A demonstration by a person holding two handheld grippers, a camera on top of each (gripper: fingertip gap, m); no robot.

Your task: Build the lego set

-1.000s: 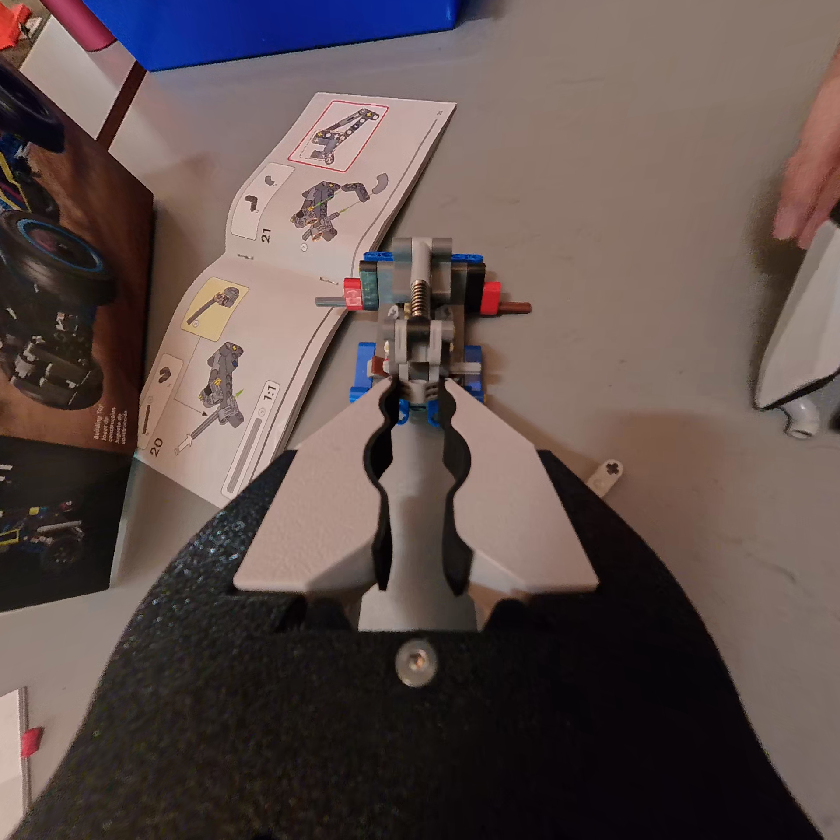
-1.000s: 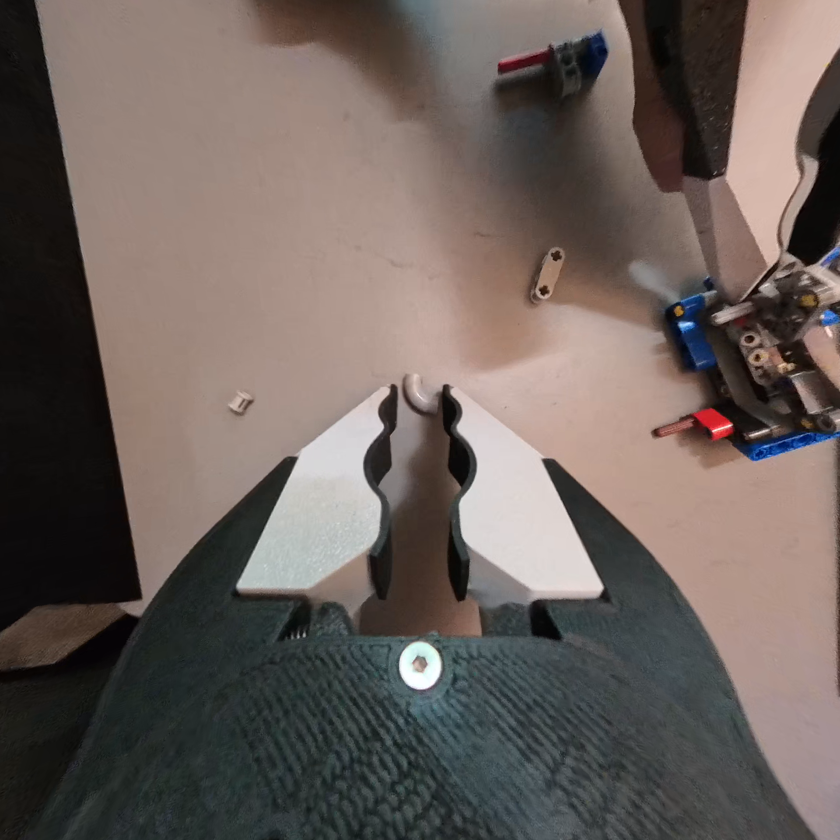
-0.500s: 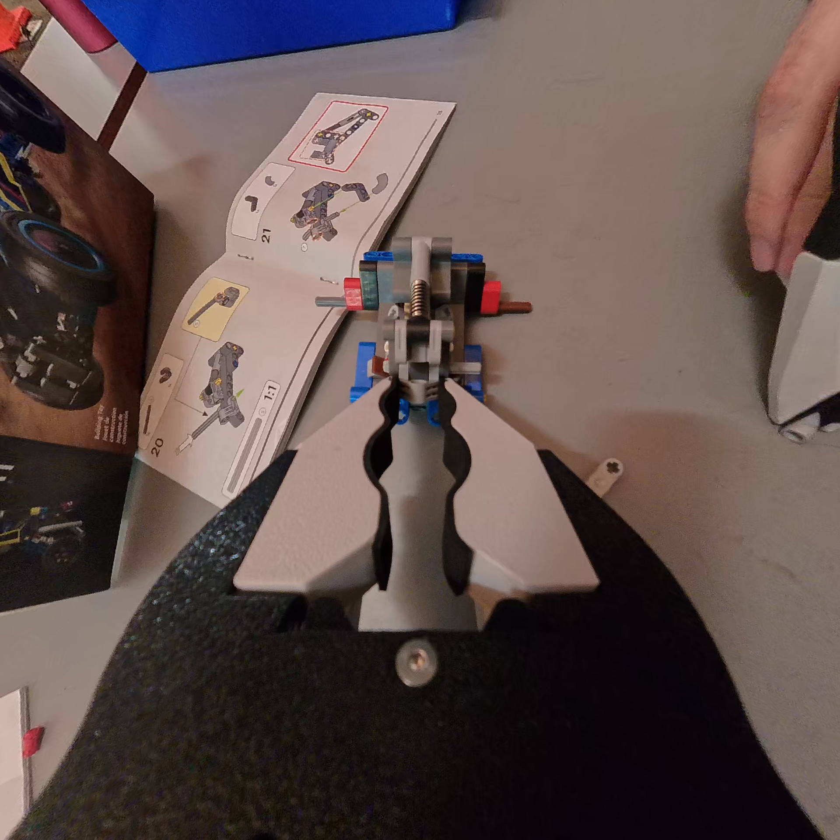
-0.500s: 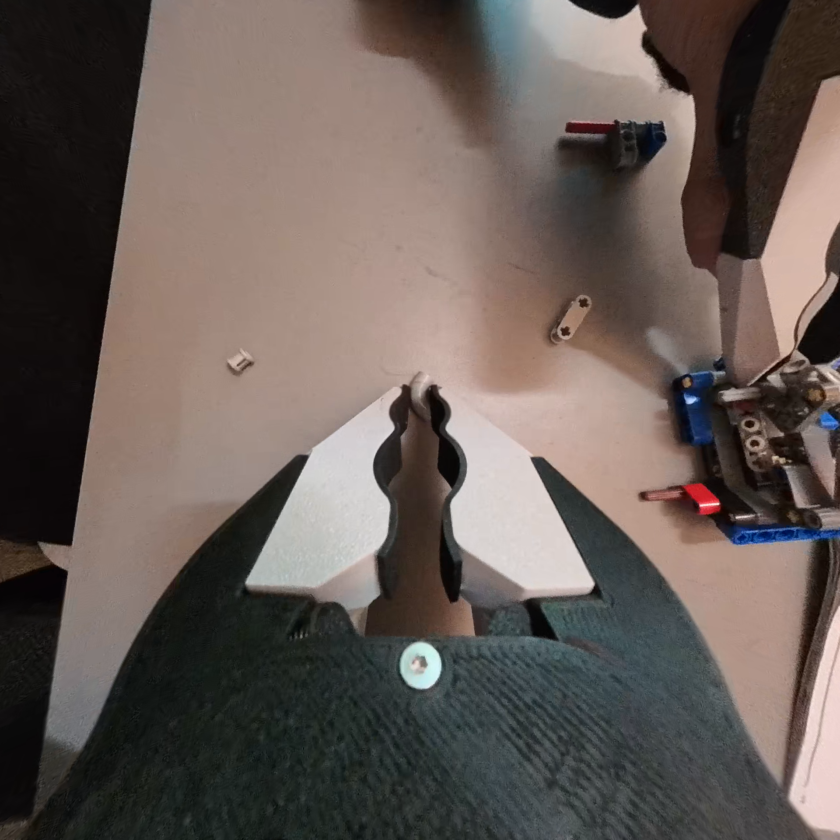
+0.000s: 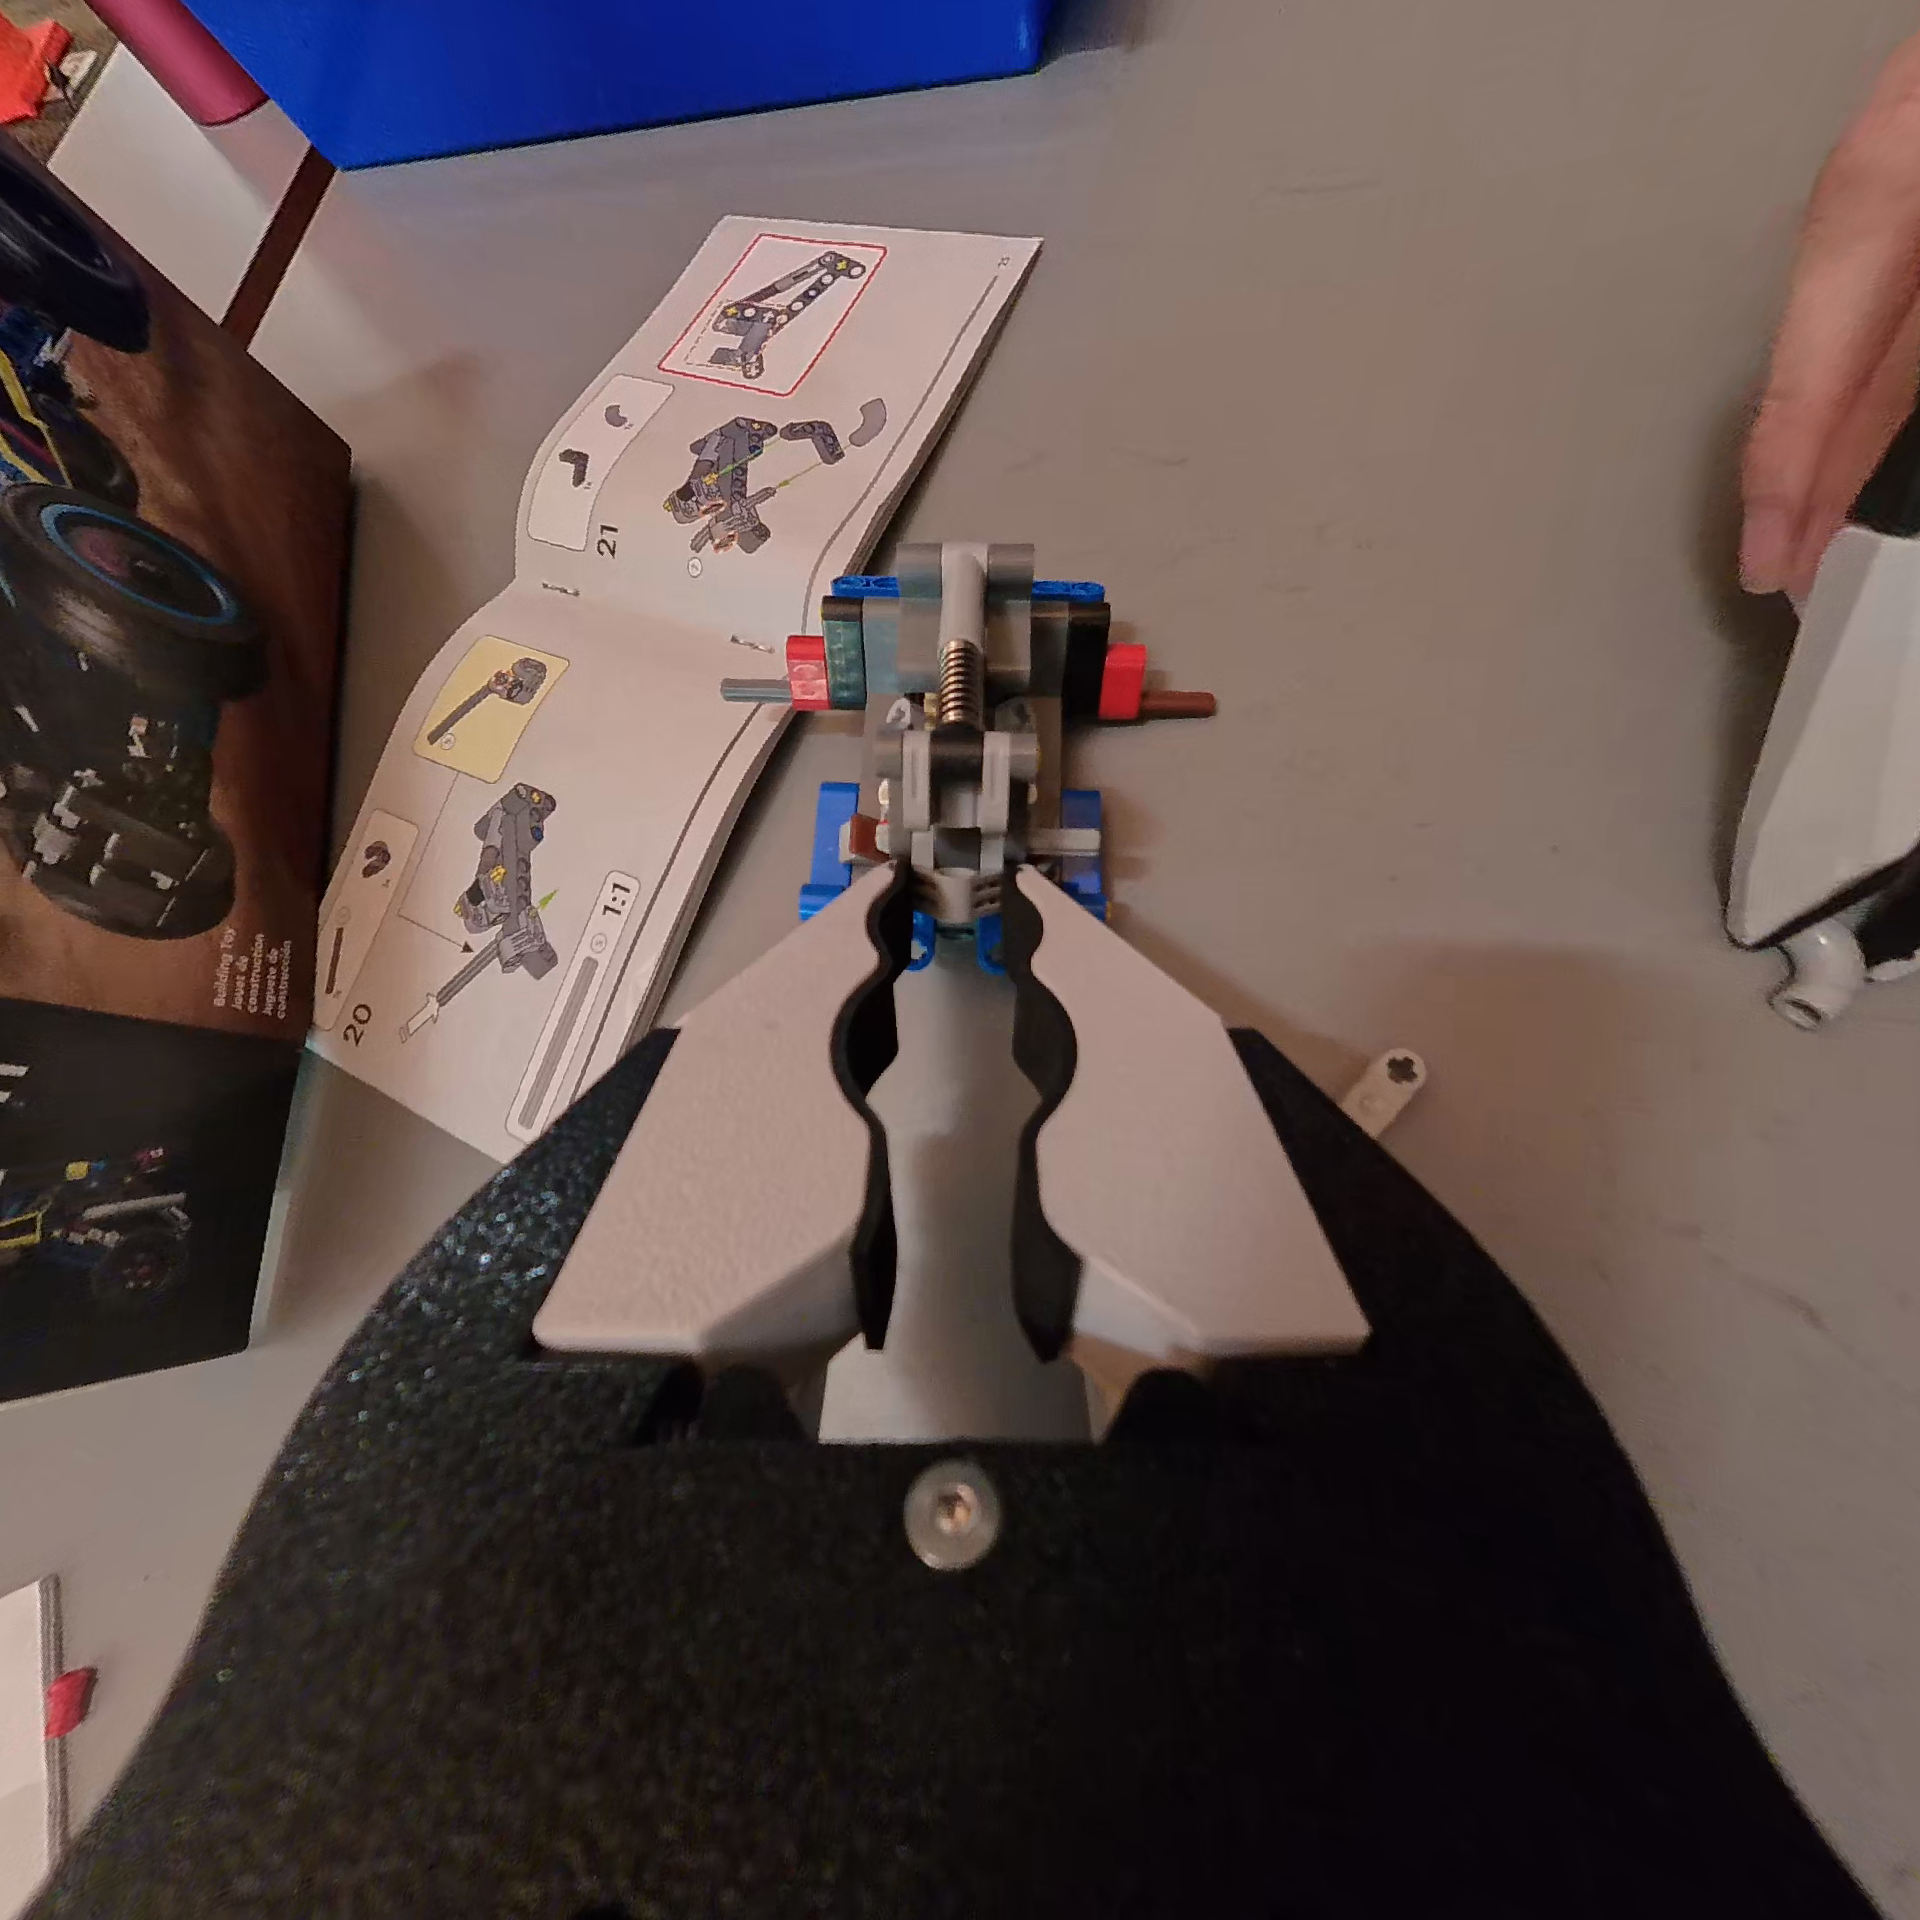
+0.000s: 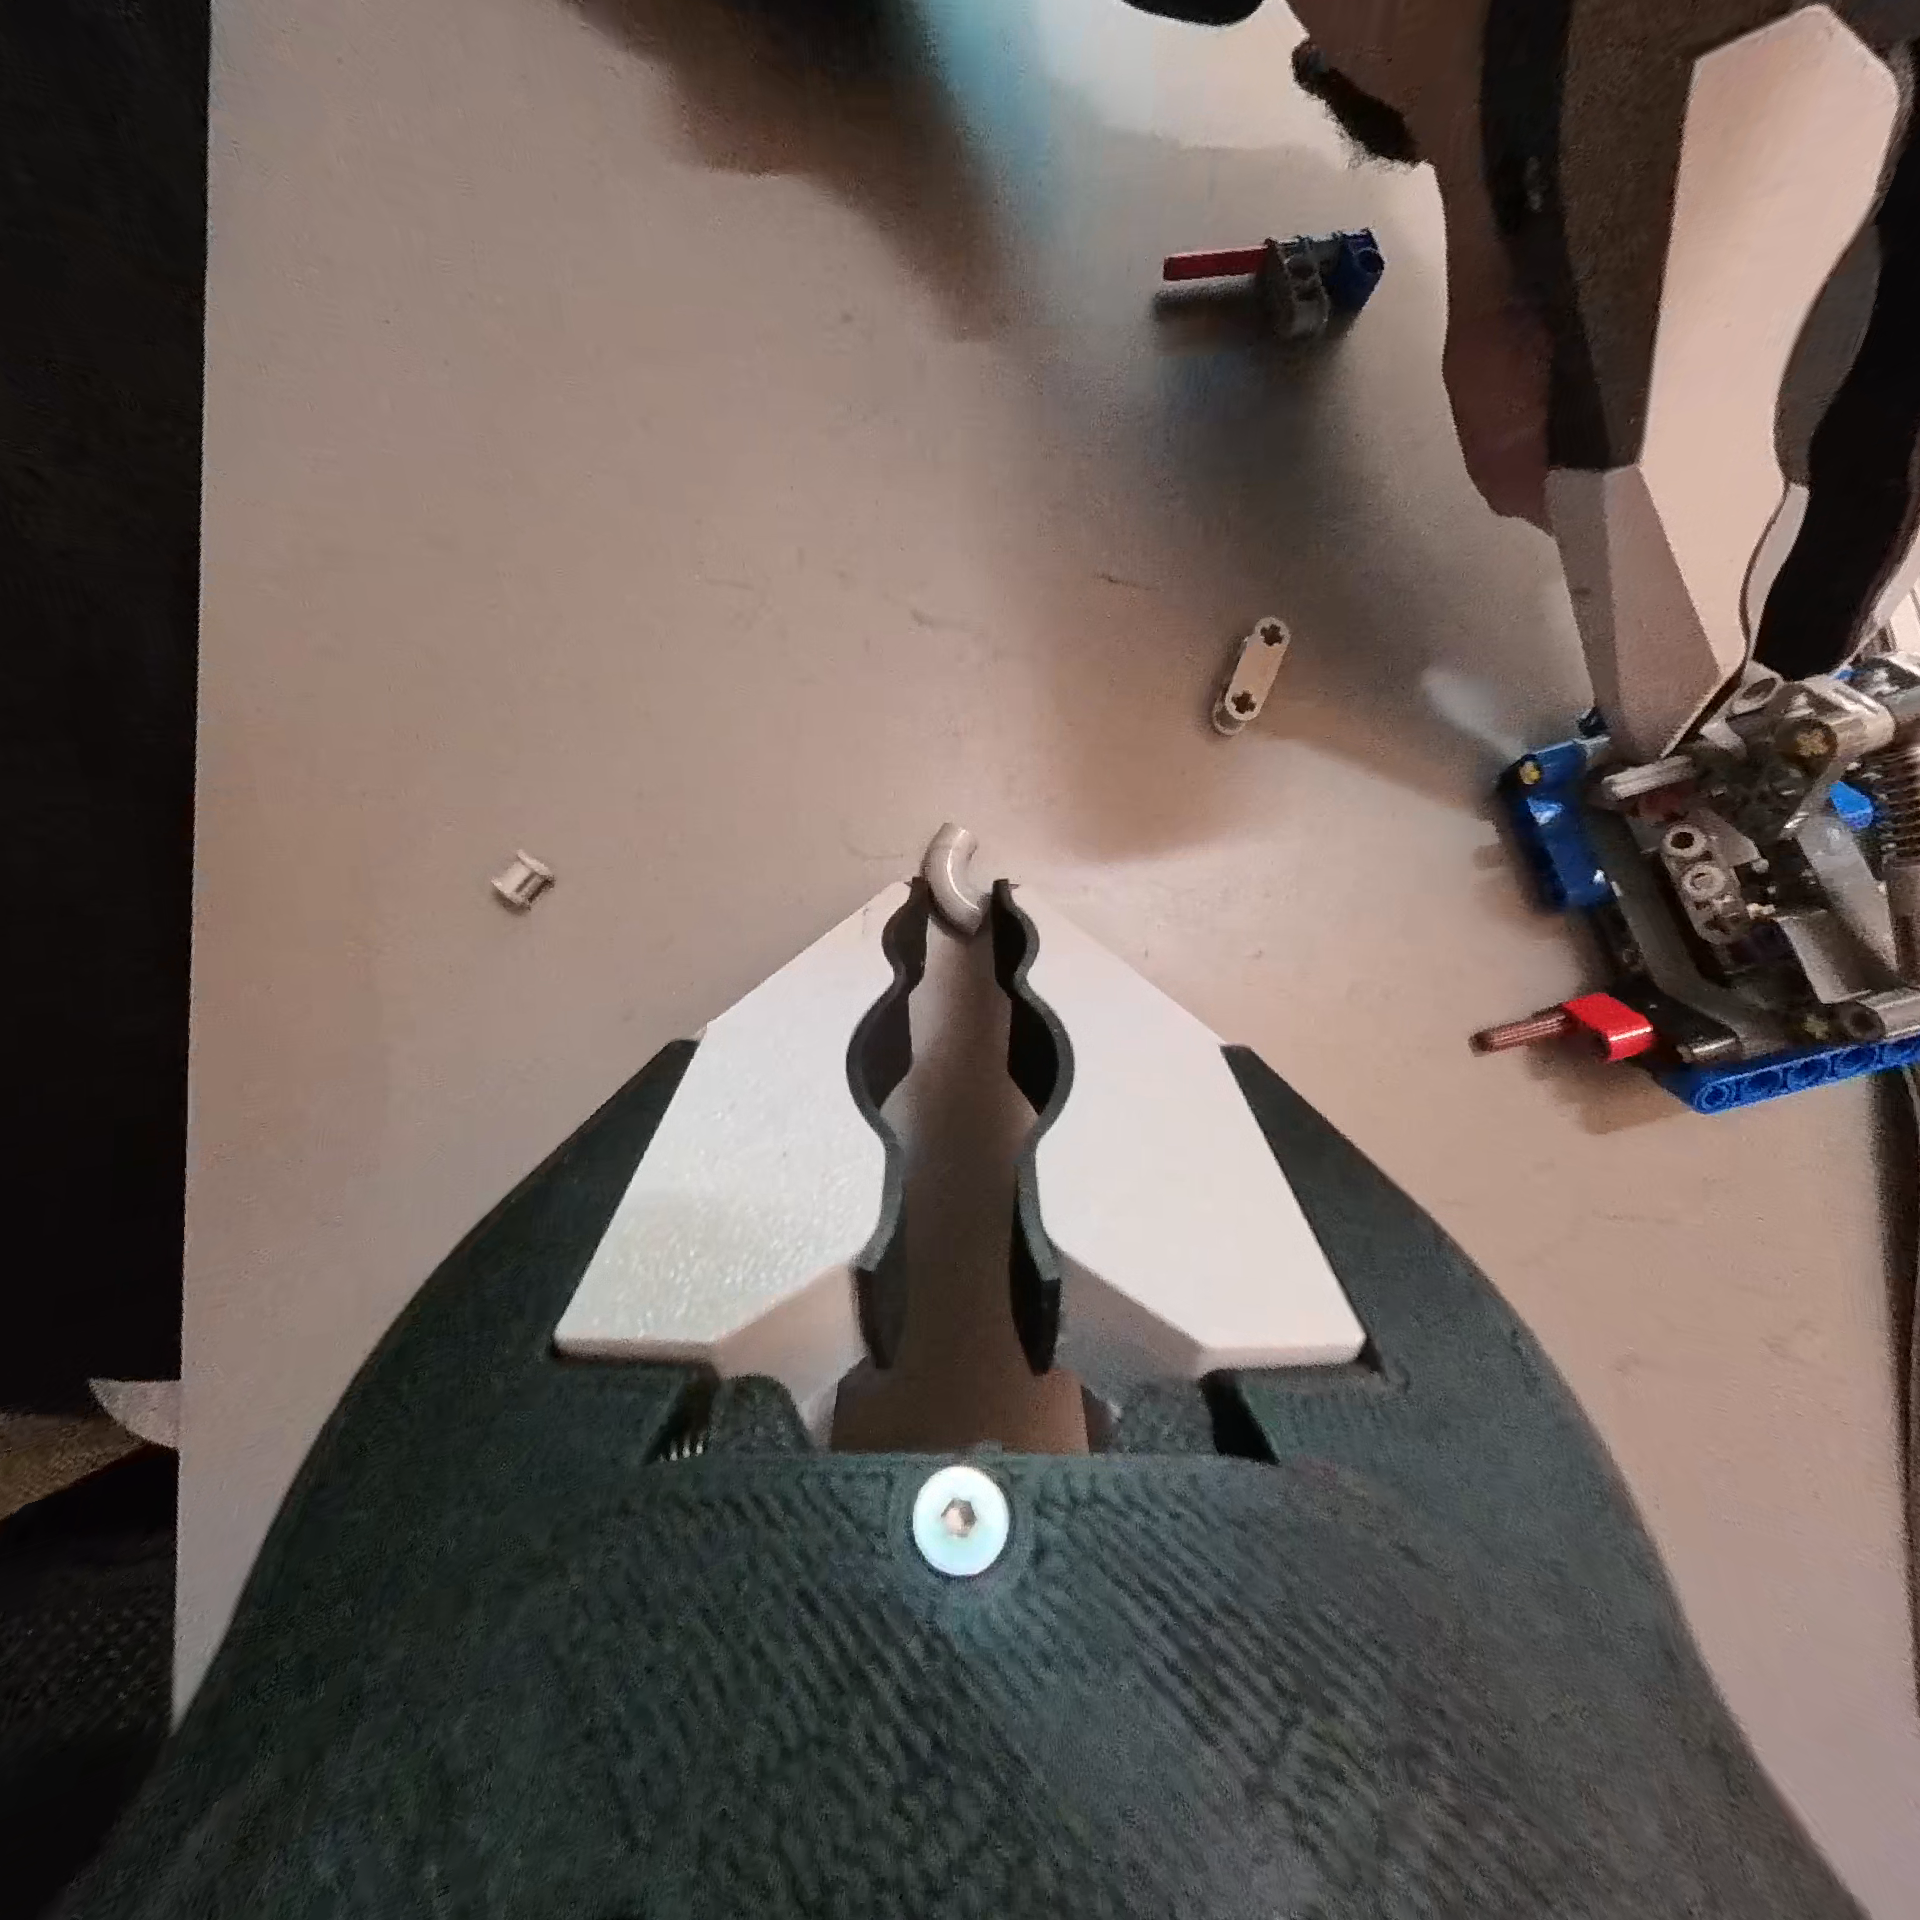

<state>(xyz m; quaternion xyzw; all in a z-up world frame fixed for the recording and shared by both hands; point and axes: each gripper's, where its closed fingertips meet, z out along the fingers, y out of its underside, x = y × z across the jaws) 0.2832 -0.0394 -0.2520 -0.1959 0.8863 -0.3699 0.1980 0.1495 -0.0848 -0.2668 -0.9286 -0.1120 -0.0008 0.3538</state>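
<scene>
Left gripper (image 5: 958, 902) clamped on the grey end of a blue-and-grey brick model (image 5: 961, 727) standing on the grey table (image 5: 1455, 416) beside an open instruction booklet (image 5: 665, 644); right gripper (image 6: 956, 902) pinching a small curved grey piece (image 6: 951, 883), well apart from the model.

Dim warm light, soft shadows, fisheye edges

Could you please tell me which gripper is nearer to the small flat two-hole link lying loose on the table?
Left. The left gripper, clamped on the blue and grey model, sits beside the link; the right gripper, holding a curved grey piece, is farther off.
</scene>
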